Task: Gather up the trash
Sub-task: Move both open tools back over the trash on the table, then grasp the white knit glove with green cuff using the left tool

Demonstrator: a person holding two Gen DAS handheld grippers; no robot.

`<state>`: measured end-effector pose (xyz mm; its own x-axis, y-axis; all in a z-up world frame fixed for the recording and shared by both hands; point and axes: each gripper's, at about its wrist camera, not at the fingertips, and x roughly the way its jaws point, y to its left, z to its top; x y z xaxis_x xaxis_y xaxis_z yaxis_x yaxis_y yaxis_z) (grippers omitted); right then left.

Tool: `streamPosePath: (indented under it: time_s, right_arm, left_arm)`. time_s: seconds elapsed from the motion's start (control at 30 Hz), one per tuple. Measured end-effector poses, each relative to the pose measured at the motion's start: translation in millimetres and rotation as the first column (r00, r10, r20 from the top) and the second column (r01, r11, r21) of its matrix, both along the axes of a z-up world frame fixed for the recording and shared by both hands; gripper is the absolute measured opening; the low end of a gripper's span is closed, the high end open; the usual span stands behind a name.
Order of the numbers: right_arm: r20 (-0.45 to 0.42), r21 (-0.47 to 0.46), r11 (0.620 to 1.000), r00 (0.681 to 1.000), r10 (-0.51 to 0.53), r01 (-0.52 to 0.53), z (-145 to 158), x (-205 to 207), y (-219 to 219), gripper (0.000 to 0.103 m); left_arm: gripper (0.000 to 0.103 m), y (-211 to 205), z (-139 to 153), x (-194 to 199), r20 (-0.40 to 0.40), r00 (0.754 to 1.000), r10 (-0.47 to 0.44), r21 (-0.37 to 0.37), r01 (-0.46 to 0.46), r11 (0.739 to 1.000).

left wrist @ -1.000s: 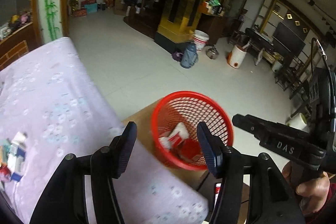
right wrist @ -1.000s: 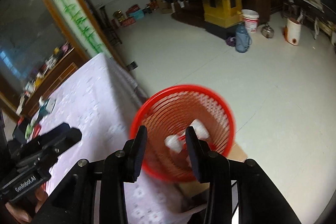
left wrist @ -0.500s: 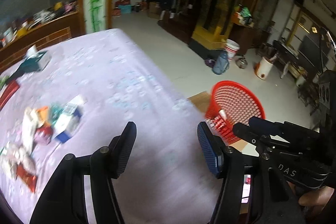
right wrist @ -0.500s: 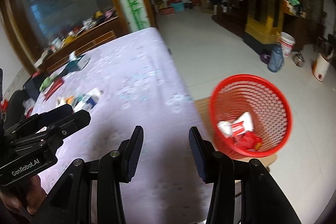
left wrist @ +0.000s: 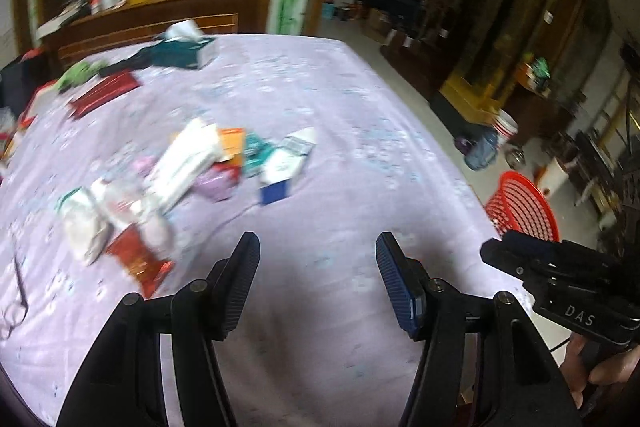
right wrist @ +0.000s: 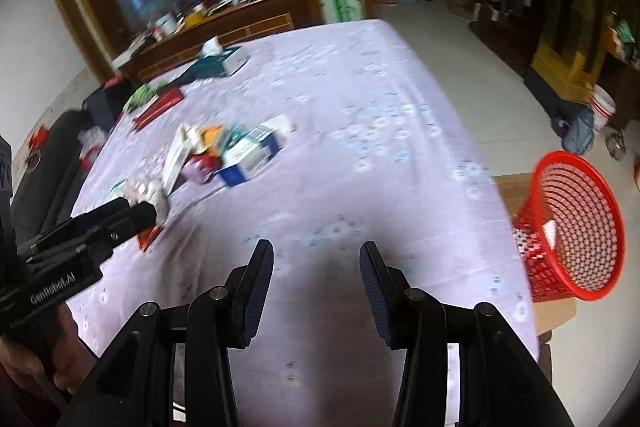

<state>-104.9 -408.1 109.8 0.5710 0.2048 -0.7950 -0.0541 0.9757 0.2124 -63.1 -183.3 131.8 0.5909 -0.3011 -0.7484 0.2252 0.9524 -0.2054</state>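
Matt lilac cloth covers the table [left wrist: 320, 99]; the red basket [right wrist: 576, 227] is glossy plastic mesh.

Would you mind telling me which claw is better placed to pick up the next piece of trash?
Probably the left claw: open, empty, nearer the blurry wrapper pile. The right claw sits toward the red mesh basket.

We see a pale lilac tablecloth [right wrist: 360, 187] with small white and light blue flowers. On it lies a pile of trash [left wrist: 192, 179] in white, orange, teal, purple and red, and beside it a box [left wrist: 284, 167] in white and dark blue. The mesh basket [right wrist: 576, 223] is bright red. Our gripper fingers [left wrist: 240, 283] are black with dark blue ribbed pads [right wrist: 374, 287]. Further back the tissue box [right wrist: 220, 63] is dark teal.
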Motion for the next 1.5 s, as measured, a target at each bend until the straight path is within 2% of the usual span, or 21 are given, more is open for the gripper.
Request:
streamPosePath:
  time_s: [0.17, 0.27, 0.47, 0.6, 0.73, 0.8, 0.97, 1.1, 1.13, 1.17, 1.3, 1.37, 1.5]
  right_arm:
    - [-0.021, 0.004, 0.996, 0.996, 0.092, -0.092, -5.6, 8.0, 38.5, 0.048]
    - [-0.028, 0.006, 0.991, 0.991, 0.135, -0.134, -8.4, 13.0, 60.4, 0.048]
    - [-0.046, 0.006, 0.981, 0.98, 0.193, -0.193, -13.6, 27.2, 99.0, 0.048]
    - [-0.051, -0.002, 0.976, 0.975, 0.218, -0.218, -15.7, 27.6, 118.7, 0.048]
    - [-0.07, -0.014, 0.974, 0.972, 0.224, -0.226, -20.3, 27.6, 129.0, 0.048]
    - [-0.072, -0.02, 0.974, 0.972, 0.222, -0.224, -20.8, 28.1, 131.5, 0.048]
    - [-0.074, -0.023, 0.972, 0.97, 0.23, -0.232, -20.9, 32.5, 137.2, 0.048]
    - [-0.068, -0.015, 0.962, 0.96, 0.27, -0.272, -20.1, 38.6, 149.0, 0.048]
    - [-0.067, -0.014, 0.957, 0.956, 0.287, -0.288, -20.0, 39.9, 154.3, 0.048]
    - [-0.065, -0.013, 0.953, 0.951, 0.302, -0.304, -20.1, 41.6, 159.8, 0.048]
    - [-0.065, 0.015, 0.927, 0.924, 0.376, -0.376, -25.4, 50.9, 185.5, 0.049]
    - [-0.066, 0.021, 0.909, 0.907, 0.416, -0.415, -30.3, 57.0, 201.8, 0.049]
    - [-0.079, 0.014, 0.88, 0.877, 0.474, -0.474, -44.6, 66.2, 231.1, 0.049]
  left_arm:
    - [0.059, 58.5, -5.0, -2.2, -0.024, 0.993, 0.113, -0.01, -0.113, 0.994]
    - [0.059, 98.6, -8.2, -0.5, -0.04, 0.981, 0.189, -0.003, -0.19, 0.982]
    - [0.059, 186.1, -27.1, 17.3, -0.105, 0.929, 0.355, 0.013, -0.356, 0.934]
    - [0.059, 219.7, -45.5, 39.1, -0.159, 0.906, 0.392, 0.005, -0.397, 0.918]
    - [0.059, 239.5, -69.4, 63.7, -0.239, 0.889, 0.391, -0.054, -0.414, 0.909]
    - [0.059, 239.2, -77.1, 73.4, -0.257, 0.895, 0.363, -0.085, -0.396, 0.915]
    - [0.057, 231.2, -97.6, 96.8, -0.298, 0.9, 0.319, -0.092, -0.36, 0.929]
    - [0.046, 222.9, -103.2, 104.1, -0.286, 0.912, 0.295, -0.086, -0.331, 0.94]
    - [0.039, 221.3, -104.1, 104.3, -0.282, 0.915, 0.289, -0.086, -0.324, 0.942]
    - [0.036, 218.2, -105.2, 104.0, -0.276, 0.92, 0.279, -0.08, -0.312, 0.947]
    - [0.028, 213.3, -99.1, 96.7, -0.221, 0.938, 0.266, -0.051, -0.283, 0.958]
    - [0.027, 214.7, -91.9, 87.9, -0.191, 0.943, 0.271, -0.031, -0.282, 0.959]
    - [0.027, 229.5, -73.1, 64.5, -0.147, 0.947, 0.284, -0.039, -0.292, 0.955]
